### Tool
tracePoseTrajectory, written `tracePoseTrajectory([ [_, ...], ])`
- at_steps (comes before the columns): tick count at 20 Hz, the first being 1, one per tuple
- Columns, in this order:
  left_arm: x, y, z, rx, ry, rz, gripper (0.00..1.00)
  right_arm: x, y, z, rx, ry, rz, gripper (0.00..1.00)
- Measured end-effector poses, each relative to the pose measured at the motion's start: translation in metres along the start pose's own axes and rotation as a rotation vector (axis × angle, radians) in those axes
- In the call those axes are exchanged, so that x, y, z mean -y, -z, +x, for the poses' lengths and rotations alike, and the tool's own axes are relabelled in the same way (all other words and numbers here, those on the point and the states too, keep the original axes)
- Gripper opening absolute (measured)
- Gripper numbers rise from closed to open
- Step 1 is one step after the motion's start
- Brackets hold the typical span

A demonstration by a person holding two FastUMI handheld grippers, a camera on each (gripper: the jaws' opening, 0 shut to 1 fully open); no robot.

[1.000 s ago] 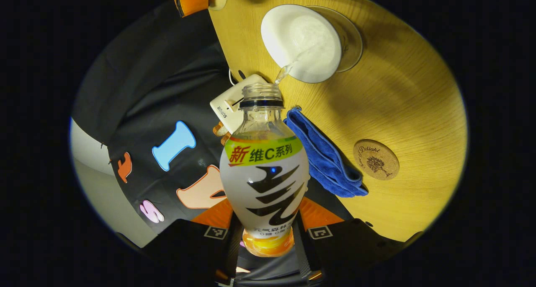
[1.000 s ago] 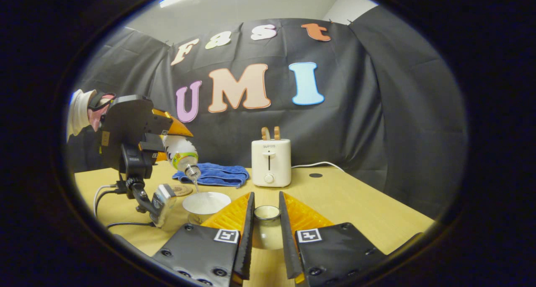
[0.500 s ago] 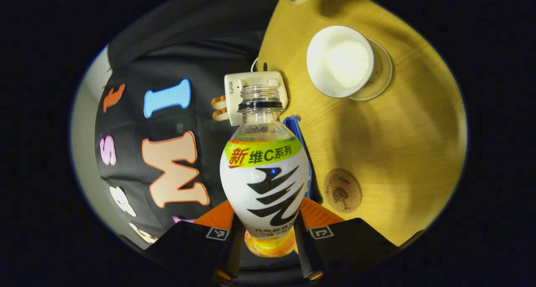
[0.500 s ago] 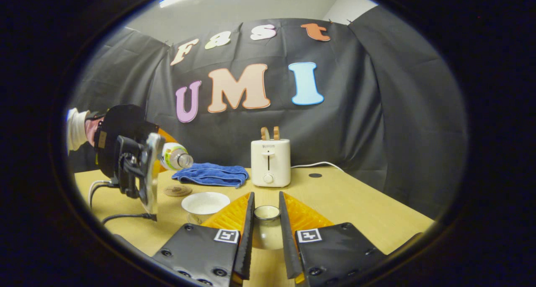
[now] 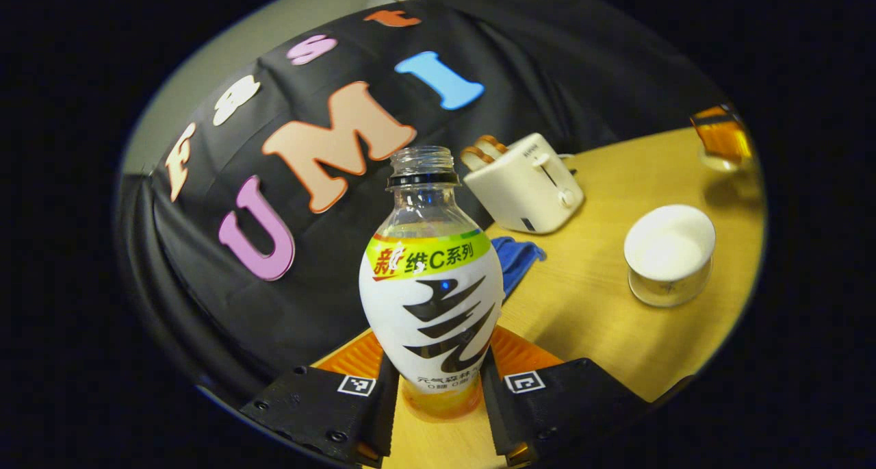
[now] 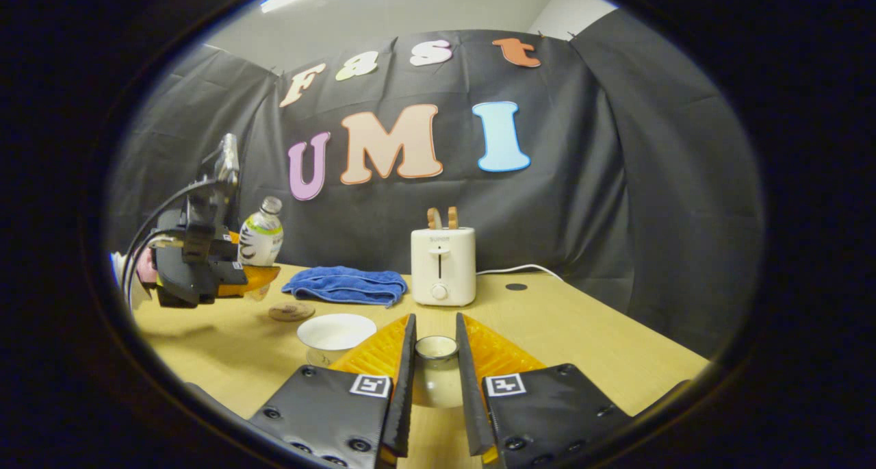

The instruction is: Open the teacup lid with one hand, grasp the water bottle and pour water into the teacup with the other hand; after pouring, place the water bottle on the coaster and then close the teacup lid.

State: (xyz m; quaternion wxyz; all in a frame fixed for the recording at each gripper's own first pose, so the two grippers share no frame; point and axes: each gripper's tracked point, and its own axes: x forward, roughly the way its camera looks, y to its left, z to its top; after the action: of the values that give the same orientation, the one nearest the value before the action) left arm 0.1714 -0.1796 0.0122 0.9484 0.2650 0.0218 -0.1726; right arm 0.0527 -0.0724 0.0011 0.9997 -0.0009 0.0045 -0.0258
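At the bottom centre of the right gripper view, the right gripper (image 6: 436,387) had its 2 fingers clamped on the teacup lid (image 6: 436,349). At left, the left gripper (image 6: 256,277) held the water bottle (image 6: 261,238) upright above the table (image 6: 582,332), near the coaster (image 6: 291,311) and open teacup (image 6: 336,333).

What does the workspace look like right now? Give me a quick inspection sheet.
Surface: wooden table.
Job's things: bottle uncapped, upright, above the table; teacup open; lid held off it; coaster bare.
Clutter: toaster, blue towel.
Grippers: left gripper shut on the bottle; right gripper shut on the lid.
Cables: white toaster cord; leads at the left gripper.
Surroundings: black cloth wall.
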Motion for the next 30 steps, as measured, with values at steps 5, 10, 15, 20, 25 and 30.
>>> tracePoseTrajectory([
  [5, 0.002, -0.014, 0.008, 0.101, 0.020, -0.426, 0.53, 0.000, -0.001, 0.000, 0.001, 0.000, 0.000, 0.36],
  [10, 0.003, -0.008, 0.017, 0.125, -0.009, -0.587, 0.51, 0.000, -0.001, 0.000, 0.001, 0.000, 0.000, 0.36],
  [15, 0.002, 0.002, 0.038, 0.097, -0.018, -0.585, 0.53, 0.000, -0.001, 0.000, 0.000, -0.001, -0.001, 0.36],
  [20, 0.005, 0.020, 0.044, 0.053, -0.030, -0.554, 0.54, 0.000, 0.000, 0.000, 0.001, -0.001, -0.001, 0.36],
  [25, 0.004, 0.021, 0.044, 0.063, -0.034, -0.566, 0.57, 0.000, -0.001, 0.000, 0.001, 0.003, -0.001, 0.36],
  [30, 0.005, 0.021, 0.044, 0.062, -0.034, -0.566, 0.67, 0.001, -0.001, 0.001, 0.001, 0.008, -0.001, 0.36],
])
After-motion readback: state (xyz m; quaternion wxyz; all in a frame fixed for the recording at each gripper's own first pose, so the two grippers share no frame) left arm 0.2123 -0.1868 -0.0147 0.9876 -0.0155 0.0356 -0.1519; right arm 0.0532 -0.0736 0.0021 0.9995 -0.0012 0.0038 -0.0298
